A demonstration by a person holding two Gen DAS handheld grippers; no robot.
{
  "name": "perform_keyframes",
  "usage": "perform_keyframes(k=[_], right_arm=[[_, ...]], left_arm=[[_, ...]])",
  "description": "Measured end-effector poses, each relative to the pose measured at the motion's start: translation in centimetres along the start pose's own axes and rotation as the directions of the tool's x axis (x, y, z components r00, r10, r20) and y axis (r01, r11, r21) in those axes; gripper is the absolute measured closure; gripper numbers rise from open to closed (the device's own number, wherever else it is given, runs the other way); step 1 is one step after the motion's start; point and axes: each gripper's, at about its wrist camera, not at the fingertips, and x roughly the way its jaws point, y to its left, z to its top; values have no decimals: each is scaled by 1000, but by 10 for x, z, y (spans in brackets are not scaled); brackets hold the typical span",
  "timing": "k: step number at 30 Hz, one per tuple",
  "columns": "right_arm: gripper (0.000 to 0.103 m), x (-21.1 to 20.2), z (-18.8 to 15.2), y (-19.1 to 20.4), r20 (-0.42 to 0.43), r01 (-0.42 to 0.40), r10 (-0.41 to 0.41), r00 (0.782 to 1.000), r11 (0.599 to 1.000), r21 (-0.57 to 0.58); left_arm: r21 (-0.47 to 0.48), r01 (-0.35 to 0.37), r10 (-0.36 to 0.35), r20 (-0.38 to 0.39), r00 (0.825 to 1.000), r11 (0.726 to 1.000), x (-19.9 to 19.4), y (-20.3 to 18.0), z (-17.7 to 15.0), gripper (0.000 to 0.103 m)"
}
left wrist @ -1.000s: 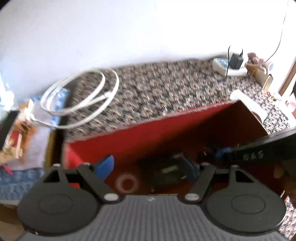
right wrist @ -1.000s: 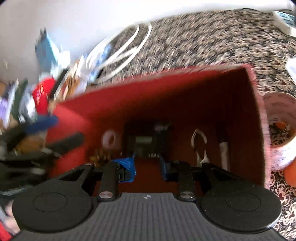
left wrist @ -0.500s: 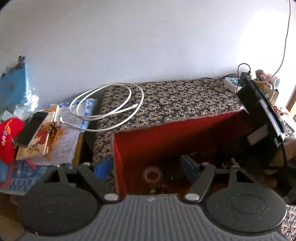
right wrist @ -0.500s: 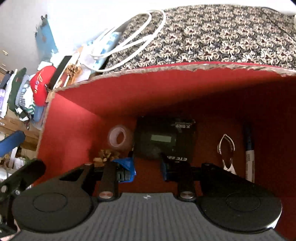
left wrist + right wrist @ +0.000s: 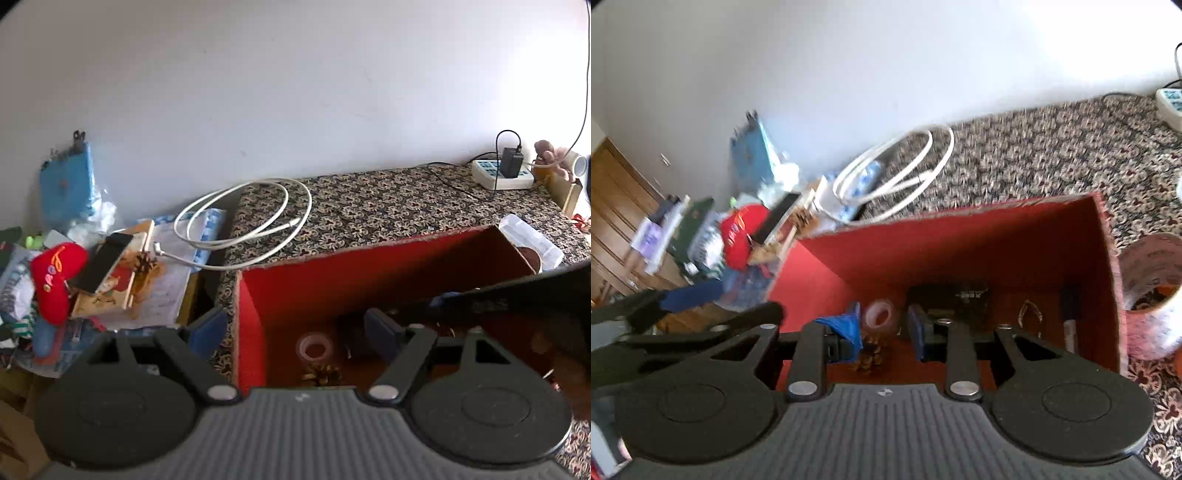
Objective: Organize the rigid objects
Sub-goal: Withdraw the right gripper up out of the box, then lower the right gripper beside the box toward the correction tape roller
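**Both grippers hang empty over the red box**

The left gripper [image 5: 295,332] has its blue-padded fingers spread wide, nothing between them. Its left finger sits outside the red box [image 5: 369,266], over the box's left wall, while its right finger reaches over the interior. Between and just ahead of those fingers, on the box floor, lies a clear tape roll [image 5: 314,347], with a pine cone [image 5: 321,376] closer to the gripper body. Ahead and to the left, on the patterned cloth [image 5: 388,199], a white cable [image 5: 251,221] lies coiled. Far ahead to the right is a power strip [image 5: 502,173] with a black adapter plugged in.

The right gripper [image 5: 882,328] is also parted and holds nothing; its gap is narrower than the left one's. Both of its fingers hang above the box [image 5: 923,251]. Between its fingertips show the tape roll [image 5: 881,315] and, nearer, the pine cone [image 5: 870,356]. Just ahead of its right finger lies a black device with a small display [image 5: 953,295]. Further right on the floor rest a nail clipper [image 5: 1028,314] and a marker [image 5: 1069,317], the marker beside the box's right wall. Outside that wall stands a printed cup [image 5: 1152,295]. The left gripper [image 5: 683,299] juts in from the left of this view.
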Motion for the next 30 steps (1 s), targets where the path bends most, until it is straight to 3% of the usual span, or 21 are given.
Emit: perform_keyframes(k=[8,13,20,30], right_arm=[[91,-50,-19,-17,63,-160,157,986,986,49],[91,-73,-34,-23,80,-238,235,969,971,32],[91,-85,-49,-25,16,-351,350,936,936,15],[91,-79,-73,-23,-51,-396,403,914,912,107]], left_arm=[[-51,-104,103,-25,994,993,-15,-36,6,25],[-54,-196,196,-19,980,979,-31,-57,2,25],[-69,-272,270,-37,962,960,-51,-76,-7,25],[-115,-294,285,-88,954,949,-64,-64,-29,25]])
